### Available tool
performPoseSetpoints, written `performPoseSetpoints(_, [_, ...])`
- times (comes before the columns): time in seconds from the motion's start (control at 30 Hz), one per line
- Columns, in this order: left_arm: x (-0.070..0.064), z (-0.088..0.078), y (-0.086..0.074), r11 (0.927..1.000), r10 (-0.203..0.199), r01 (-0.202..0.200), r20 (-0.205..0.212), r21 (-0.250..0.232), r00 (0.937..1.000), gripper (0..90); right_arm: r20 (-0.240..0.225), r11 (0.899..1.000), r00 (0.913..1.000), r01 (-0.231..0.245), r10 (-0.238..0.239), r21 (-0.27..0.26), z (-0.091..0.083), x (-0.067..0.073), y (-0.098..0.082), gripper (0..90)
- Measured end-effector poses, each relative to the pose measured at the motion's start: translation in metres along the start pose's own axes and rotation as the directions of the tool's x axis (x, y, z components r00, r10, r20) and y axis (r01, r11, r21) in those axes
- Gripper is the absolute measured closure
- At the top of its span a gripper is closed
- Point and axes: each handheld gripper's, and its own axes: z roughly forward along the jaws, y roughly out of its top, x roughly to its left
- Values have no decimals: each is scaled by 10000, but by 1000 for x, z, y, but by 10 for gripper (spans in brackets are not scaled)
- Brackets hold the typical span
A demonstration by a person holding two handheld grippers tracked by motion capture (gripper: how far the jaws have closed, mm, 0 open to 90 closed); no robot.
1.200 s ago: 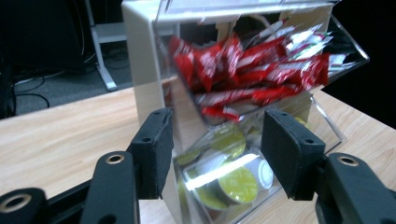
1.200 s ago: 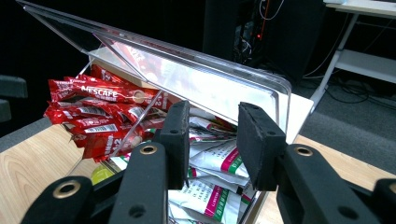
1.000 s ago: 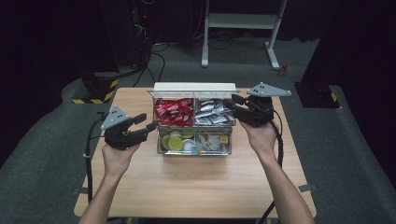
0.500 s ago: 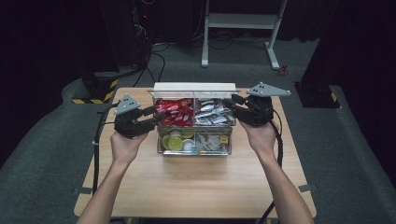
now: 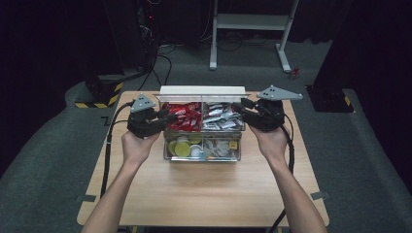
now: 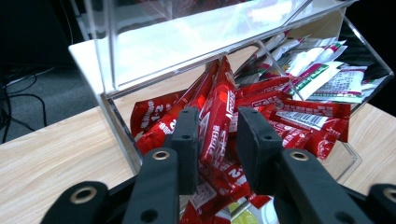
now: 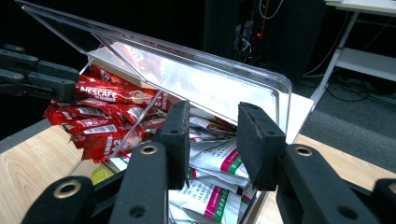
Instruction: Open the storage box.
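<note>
A clear compartment box [image 5: 203, 158] stands on the wooden table with its lid [image 5: 201, 91] tipped up at the back. Red sachets [image 5: 184, 118] fill its back left compartment and white sachets [image 5: 221, 117] the back right one. My left gripper [image 5: 169, 117] reaches into the red pile from the box's left side. One red sachet [image 6: 217, 100] stands between its jaws, which have just been closing; the pads [image 6: 187, 140] flank it closely, with a sliver of gap at one side. My right gripper [image 5: 241, 108] rests at the box's right edge, over the white sachets [image 7: 219, 161], jaws slightly apart with nothing between them.
Yellow and green round pods [image 5: 181, 146] lie in the front left compartment and small pale items [image 5: 221, 145] in the front right. The raised lid [image 7: 196, 79] slants over the back compartments. Bare tabletop [image 5: 204, 194] lies in front of the box.
My left gripper has moved right from beside the box to its left wall, into the red sachets, and its jaws have narrowed. The right gripper has kept still.
</note>
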Motion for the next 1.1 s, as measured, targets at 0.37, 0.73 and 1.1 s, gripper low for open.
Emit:
performPoseSetpoints(0.37, [-5, 11, 5, 9995, 168, -167, -69, 250, 9998, 735, 10, 10000, 10000, 0, 0, 6, 0, 0, 0, 647])
performPoseSetpoints(0.73, [-9, 1, 4, 9978, 647, -643, -288, 140, 9975, 800, 20, 10000, 10000, -52, 52, 75, 2, 0, -1, 647])
performPoseSetpoints(1.1, [-1, -14, 0, 9996, 226, -224, 74, -160, 9997, 808, 6, 9999, 10000, -71, 71, 91, 3, 0, -1, 647])
